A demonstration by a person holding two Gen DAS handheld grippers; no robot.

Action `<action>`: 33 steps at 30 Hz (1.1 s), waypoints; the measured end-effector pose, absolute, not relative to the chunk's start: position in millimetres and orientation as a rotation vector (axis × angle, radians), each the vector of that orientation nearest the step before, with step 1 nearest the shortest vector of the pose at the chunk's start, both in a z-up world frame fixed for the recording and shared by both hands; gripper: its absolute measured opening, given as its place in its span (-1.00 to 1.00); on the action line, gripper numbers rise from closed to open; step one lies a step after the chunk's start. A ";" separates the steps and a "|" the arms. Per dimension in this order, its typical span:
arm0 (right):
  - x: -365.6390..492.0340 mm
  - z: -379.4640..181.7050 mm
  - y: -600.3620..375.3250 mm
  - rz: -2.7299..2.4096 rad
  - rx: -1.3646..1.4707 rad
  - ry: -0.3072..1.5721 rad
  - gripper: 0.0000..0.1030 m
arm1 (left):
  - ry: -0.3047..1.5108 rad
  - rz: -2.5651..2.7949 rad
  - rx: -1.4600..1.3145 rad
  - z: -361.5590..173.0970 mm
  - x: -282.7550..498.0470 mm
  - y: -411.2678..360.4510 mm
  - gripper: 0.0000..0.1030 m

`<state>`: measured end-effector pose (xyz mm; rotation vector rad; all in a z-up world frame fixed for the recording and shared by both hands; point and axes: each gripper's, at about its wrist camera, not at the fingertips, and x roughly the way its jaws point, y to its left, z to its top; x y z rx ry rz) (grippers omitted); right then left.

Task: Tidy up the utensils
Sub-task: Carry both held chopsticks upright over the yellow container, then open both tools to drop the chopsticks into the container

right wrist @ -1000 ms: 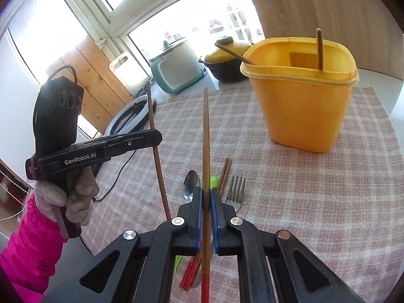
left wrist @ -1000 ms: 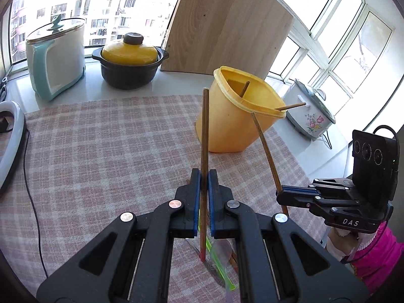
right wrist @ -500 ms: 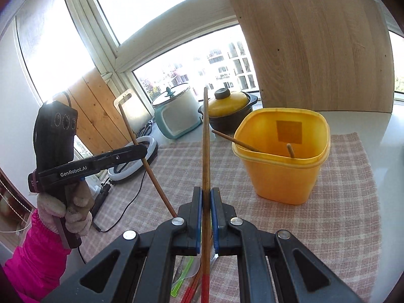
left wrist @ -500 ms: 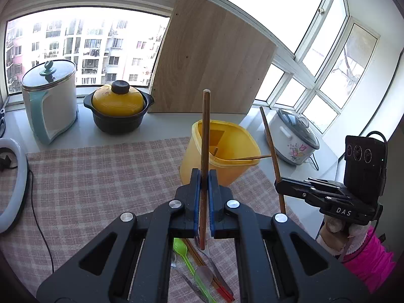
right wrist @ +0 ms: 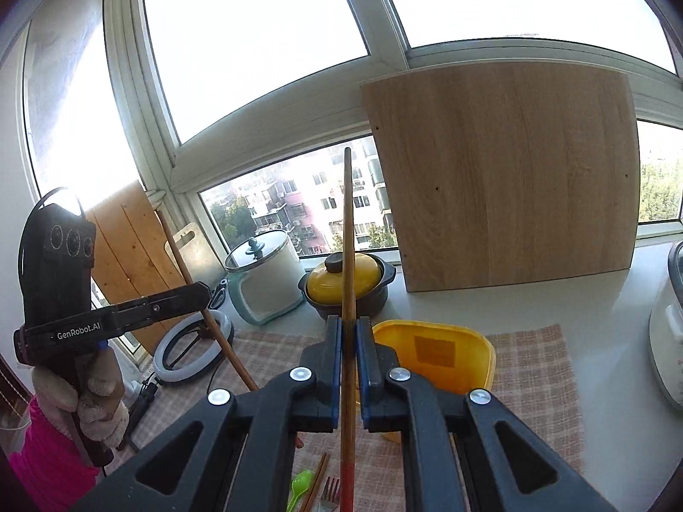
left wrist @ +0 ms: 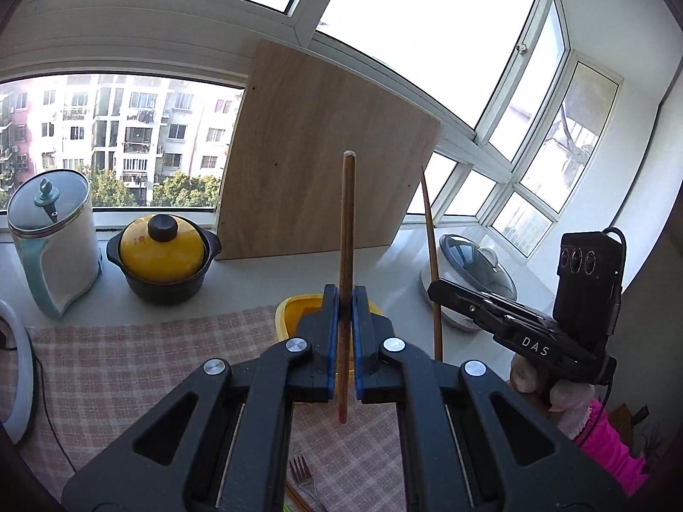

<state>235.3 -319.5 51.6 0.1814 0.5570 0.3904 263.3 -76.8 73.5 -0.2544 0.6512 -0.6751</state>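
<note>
My left gripper (left wrist: 345, 294) is shut on a brown chopstick (left wrist: 346, 230) held upright, high over the table. My right gripper (right wrist: 349, 324) is shut on a second chopstick (right wrist: 348, 234) with a red lower end, also upright. Each gripper shows in the other's view: the right one (left wrist: 435, 288) at right, the left one (right wrist: 205, 294) at left. The yellow utensil bin (right wrist: 435, 350) stands on the checked cloth, just beyond and below both grippers; in the left wrist view its rim (left wrist: 290, 305) peeks out behind my fingers. A fork (left wrist: 301, 475), a green spoon (right wrist: 299, 484) and more chopsticks (right wrist: 318, 480) lie on the cloth below.
On the sill stand a white-teal kettle (left wrist: 51, 239), a yellow-lidded black pot (left wrist: 164, 251), a leaning wooden board (left wrist: 316, 158) and a white rice cooker (left wrist: 474, 264). A ring light (right wrist: 192, 350) with its cable lies at the table's left edge.
Both grippers have risen well above the table with their chopsticks. The yellow bin has dropped low in both views and sits partly hidden behind the fingers.
</note>
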 end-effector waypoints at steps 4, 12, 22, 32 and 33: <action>254.1 54.0 -327.4 0.334 0.169 0.529 -0.92 | 0.640 -0.668 -0.243 77.4 273.5 -90.2 -0.94; 286.8 46.8 -337.9 0.247 0.150 0.509 -0.92 | 0.646 -0.626 -0.237 70.6 296.7 -106.2 -0.94; 308.5 16.3 -327.6 0.207 0.100 0.516 -0.92 | 0.685 -0.589 -0.211 47.7 313.7 -118.7 -0.94; 310.5 -5.8 -333.4 0.209 0.130 0.557 -0.92 | 0.720 -0.606 -0.187 35.7 312.1 -126.9 -0.94; 309.0 -6.9 -334.9 0.212 0.132 0.561 -0.92 | 0.728 -0.612 -0.187 34.0 312.5 -127.5 -0.94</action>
